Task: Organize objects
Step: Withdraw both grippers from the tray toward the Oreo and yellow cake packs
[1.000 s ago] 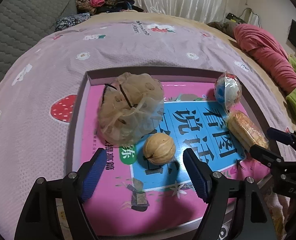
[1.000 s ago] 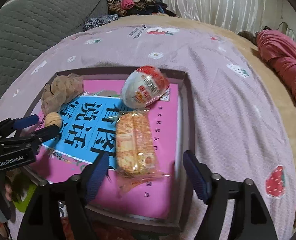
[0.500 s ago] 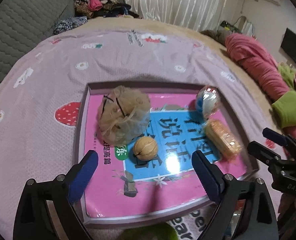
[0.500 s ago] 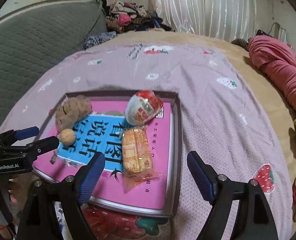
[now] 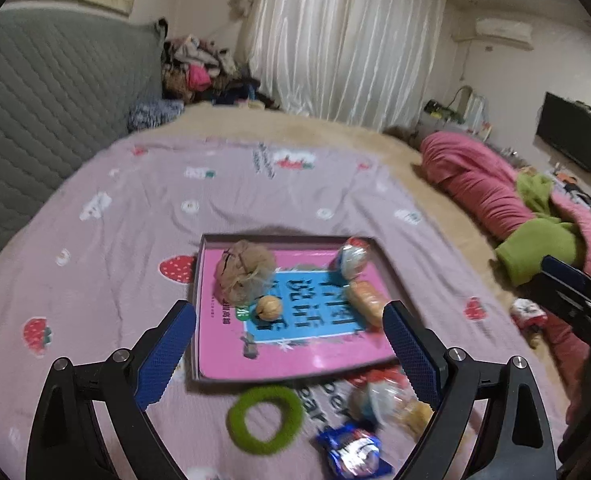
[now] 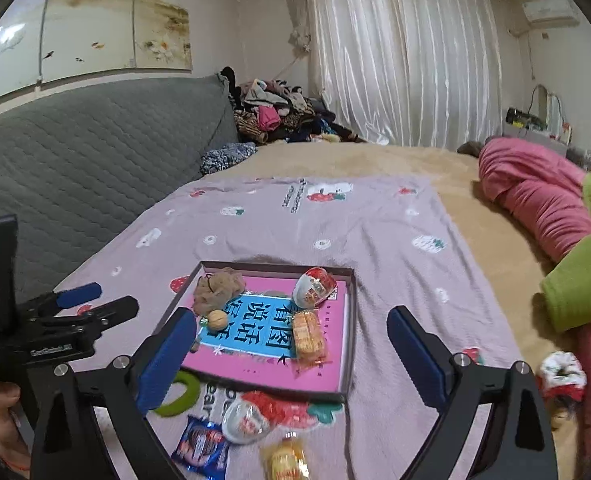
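1. From the left wrist we see our left gripper (image 5: 289, 346) spread wide and empty above the bed (image 5: 127, 240). The box (image 5: 197, 312) lies beyond it, holding a mesh pouch (image 5: 244, 276), walnut (image 5: 268, 308), toy egg (image 5: 352, 261) and cracker pack (image 5: 366, 298). A green ring (image 5: 264, 422) lies nearer.

2. From the right wrist our right gripper (image 6: 291, 356) is also wide and empty; a blue packet (image 6: 201, 446) lies near.
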A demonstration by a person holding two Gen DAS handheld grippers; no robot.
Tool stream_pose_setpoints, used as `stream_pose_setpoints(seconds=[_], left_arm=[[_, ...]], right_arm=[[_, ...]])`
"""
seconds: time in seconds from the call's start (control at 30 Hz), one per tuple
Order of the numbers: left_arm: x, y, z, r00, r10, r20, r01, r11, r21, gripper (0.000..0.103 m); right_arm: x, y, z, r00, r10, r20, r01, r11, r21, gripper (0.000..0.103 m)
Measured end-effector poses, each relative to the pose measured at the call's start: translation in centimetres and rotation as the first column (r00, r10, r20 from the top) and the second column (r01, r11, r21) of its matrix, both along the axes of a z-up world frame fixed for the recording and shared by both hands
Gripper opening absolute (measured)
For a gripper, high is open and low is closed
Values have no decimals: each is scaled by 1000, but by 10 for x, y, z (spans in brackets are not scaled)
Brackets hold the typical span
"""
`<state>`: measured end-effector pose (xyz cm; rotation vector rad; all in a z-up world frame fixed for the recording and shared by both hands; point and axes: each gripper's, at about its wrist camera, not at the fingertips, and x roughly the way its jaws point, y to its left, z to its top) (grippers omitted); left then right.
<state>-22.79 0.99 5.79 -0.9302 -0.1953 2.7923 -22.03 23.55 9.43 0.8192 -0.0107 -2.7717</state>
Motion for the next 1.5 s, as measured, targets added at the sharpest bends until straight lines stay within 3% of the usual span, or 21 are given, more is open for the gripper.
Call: stream_pose_setpoints(seconds=[0.37,0.77,1.13,1.5], left_arm=[[96,2,64,998,17,-55,-18,1000,-13,95],[182,-11,70,998,66,-19,-67,997,-32,95],[197,18,40,999,31,40,-28,996,-79,95],[169,55,-17,991,15,131,5,988,-151,95]], right_arm=[[82,4,41,1000,3,-17,-2,999,38,98],[155,-2,54,999,26,-27,-25,998,52,101],[190,5,39,1000,3,3,-3,995,98,101],[173,28,-12,996,-17,88,10,997,78,101]])
